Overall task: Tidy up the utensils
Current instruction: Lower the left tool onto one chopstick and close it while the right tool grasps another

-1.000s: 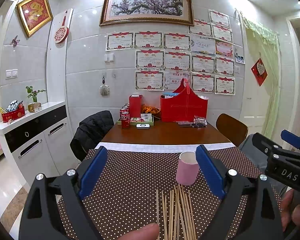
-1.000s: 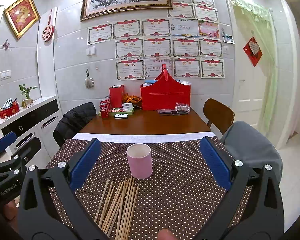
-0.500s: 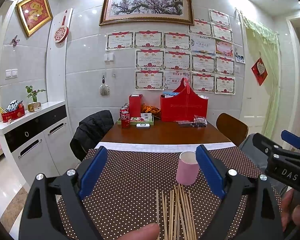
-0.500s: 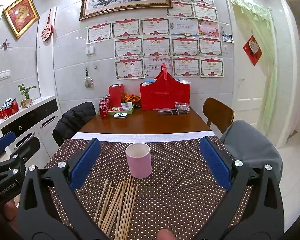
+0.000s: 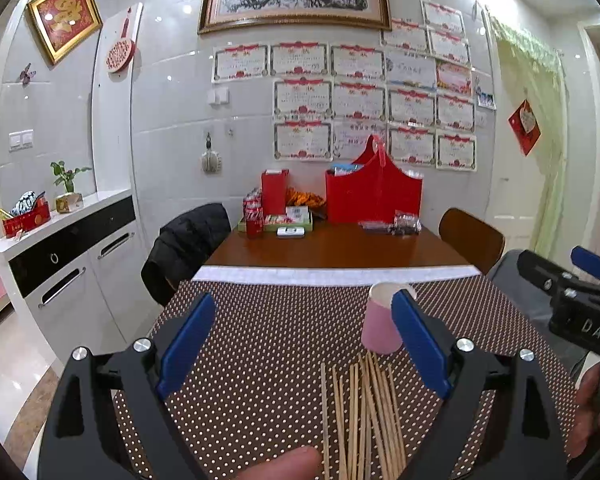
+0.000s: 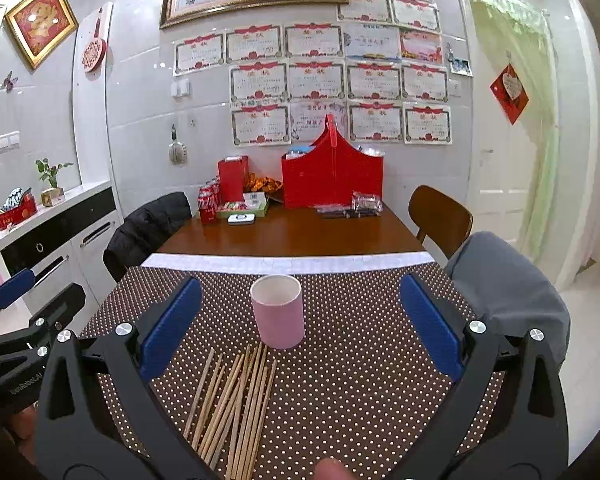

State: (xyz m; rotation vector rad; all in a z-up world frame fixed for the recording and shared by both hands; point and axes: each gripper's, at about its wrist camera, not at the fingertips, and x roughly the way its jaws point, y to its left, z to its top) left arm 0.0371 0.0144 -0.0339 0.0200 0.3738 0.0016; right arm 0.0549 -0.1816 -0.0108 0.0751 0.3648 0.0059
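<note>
Two grippers: I have both hanging over the dotted tablecloth (image 6: 360, 380), jaws spread wide, nothing held.
Left gripper (image 5: 304, 344): gaping and empty; the chopsticks (image 5: 364, 408) lie just ahead and toward its right finger, the pink cup (image 5: 380, 324) partly hidden behind that finger's blue pad.
Right gripper (image 6: 300, 328): likewise agape and empty; the pink cup (image 6: 280, 312) stands upright ahead between its fingers, the chopsticks (image 6: 236, 396) in front of the cup on the near side, toward its left finger.
Progress: I judge nothing done yet; the cup's mouth shows no sticks in it.
Left to do: every stick, as I read it, goes into the cup.
Count, cup: one.
Count, chopsticks: roughly a dozen in one loose, overlapping fan; I cannot count them exactly.
Count, sticks placed: none.
</note>
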